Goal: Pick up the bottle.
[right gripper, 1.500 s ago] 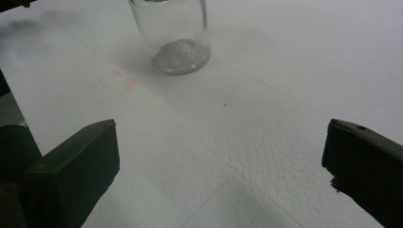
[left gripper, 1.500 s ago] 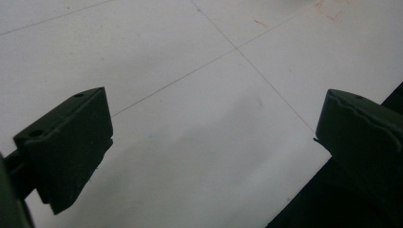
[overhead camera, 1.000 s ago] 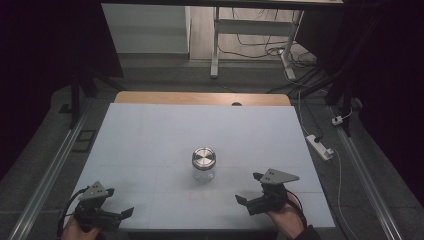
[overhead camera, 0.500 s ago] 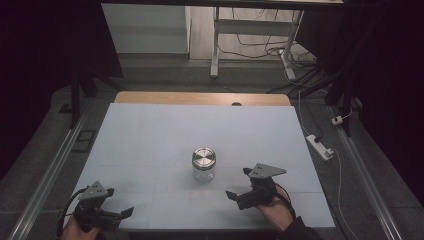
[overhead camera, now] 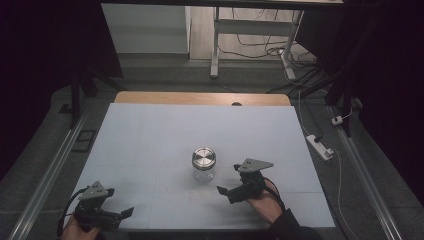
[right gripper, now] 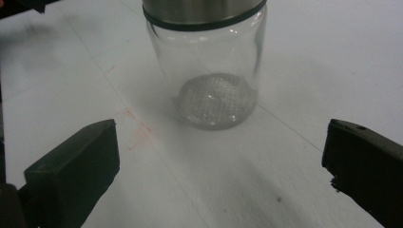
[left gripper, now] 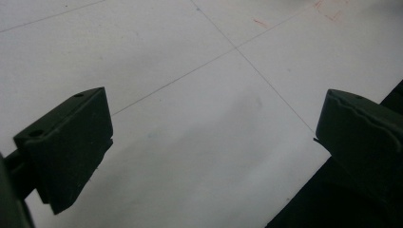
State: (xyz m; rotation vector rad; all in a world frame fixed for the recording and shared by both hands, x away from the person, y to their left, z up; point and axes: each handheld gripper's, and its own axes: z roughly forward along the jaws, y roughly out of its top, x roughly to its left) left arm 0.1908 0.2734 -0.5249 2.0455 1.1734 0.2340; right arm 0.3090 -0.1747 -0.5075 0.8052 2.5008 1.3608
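Up close, glass jar dimpled base, right tongs apart, left tongs apart over bare table.

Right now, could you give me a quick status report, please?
Right gripper open, facing clear glass jar with metal lid. Left gripper open, empty. Path unobstructed.

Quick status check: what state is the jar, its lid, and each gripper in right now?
glass jar: upright on the table, empty, not held.
metal lid: on the jar.
right gripper: open, aimed at the jar, short of it.
left gripper: open, empty, at the near table edge.
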